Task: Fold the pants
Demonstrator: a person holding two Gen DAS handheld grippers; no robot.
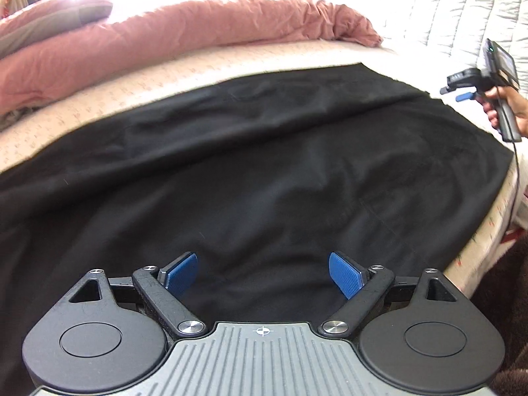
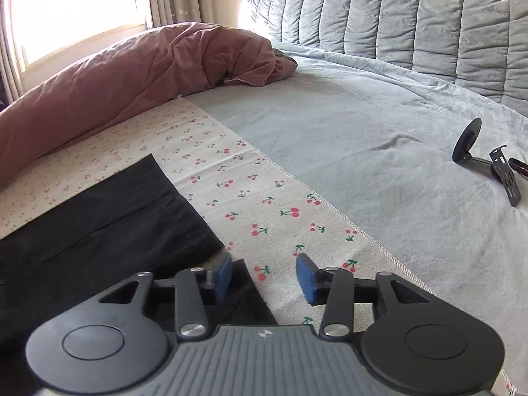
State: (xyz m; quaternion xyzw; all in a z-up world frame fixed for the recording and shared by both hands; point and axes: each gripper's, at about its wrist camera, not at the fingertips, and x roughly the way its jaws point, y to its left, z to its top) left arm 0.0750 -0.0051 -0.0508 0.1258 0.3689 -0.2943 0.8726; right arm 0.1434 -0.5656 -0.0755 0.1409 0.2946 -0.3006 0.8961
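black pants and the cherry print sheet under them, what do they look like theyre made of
black pants: soft matte woven fabric, likely cotton blend; it drapes in loose wrinkles, without sheen. Cherry print sheet: thin plain-weave cloth, probably cotton; flat, matte, stitched edge.

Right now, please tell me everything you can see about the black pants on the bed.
The black pants are of matte woven cloth and lie spread nearly flat, with soft wrinkles, on the cherry-print cloth. In the right wrist view one end shows a stitched hem, and a lower layer's corner sticks out beneath it. The left tongs are open above the fabric; the right tongs are open at that corner. Neither grips the pants.
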